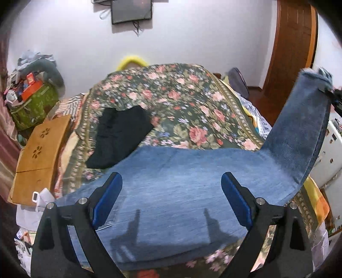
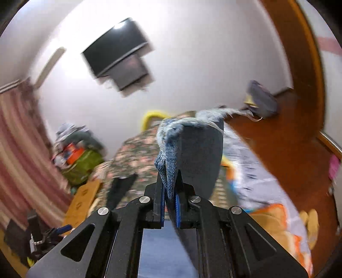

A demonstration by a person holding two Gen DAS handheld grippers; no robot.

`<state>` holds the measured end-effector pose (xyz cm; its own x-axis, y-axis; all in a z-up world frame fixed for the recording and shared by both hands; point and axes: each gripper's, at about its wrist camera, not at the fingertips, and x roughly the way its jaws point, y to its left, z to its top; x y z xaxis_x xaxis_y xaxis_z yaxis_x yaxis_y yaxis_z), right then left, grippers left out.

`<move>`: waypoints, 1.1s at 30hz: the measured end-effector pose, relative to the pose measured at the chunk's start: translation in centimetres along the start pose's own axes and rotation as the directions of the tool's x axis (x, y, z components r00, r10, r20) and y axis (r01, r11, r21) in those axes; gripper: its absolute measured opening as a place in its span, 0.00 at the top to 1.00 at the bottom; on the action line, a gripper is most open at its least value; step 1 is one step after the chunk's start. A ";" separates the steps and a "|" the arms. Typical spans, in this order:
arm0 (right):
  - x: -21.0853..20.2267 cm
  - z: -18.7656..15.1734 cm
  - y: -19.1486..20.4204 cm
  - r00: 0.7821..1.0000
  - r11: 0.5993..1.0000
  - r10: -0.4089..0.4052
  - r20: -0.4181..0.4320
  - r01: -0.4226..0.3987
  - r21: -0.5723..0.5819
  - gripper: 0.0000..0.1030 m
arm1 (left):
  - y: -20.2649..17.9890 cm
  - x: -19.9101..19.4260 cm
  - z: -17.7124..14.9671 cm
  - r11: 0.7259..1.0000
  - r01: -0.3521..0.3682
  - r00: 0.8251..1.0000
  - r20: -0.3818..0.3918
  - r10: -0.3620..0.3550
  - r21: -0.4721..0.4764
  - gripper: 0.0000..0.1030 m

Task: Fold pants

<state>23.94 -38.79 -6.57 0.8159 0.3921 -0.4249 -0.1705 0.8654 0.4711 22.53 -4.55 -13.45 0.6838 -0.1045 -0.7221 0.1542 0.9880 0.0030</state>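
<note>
Blue denim pants [image 1: 175,184] lie across the floral bedspread [image 1: 171,102]. My left gripper [image 1: 172,181] is open, its blue-padded fingers [image 1: 108,198] spread just above the flat part of the pants, holding nothing. One pant leg [image 1: 299,132] rises up at the right to its frayed hem [image 1: 318,74]. My right gripper [image 2: 170,181] is shut on the pants' leg end [image 2: 192,149], lifted above the bed; the hem [image 2: 181,124] sticks up past the fingertips.
A folded black garment [image 1: 119,136] lies on the bedspread behind the pants. A wooden lap table [image 1: 40,154] and a green bag with piled clothes [image 1: 32,100] stand at the left. A wooden door [image 1: 292,42] is at the right, a wall TV [image 1: 131,10] ahead.
</note>
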 end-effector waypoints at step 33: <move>10.7 -11.8 9.6 0.865 0.933 0.100 -0.492 -0.253 -0.256 0.37 | 3.9 -0.5 -0.1 0.996 -0.073 0.997 -0.009 0.073 -0.056 0.03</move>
<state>24.55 -22.59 -15.73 0.4168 0.5788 -0.7009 -0.5074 0.7879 0.3490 22.73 -0.61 -13.12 0.6866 -0.0310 -0.7264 0.0632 0.9979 0.0171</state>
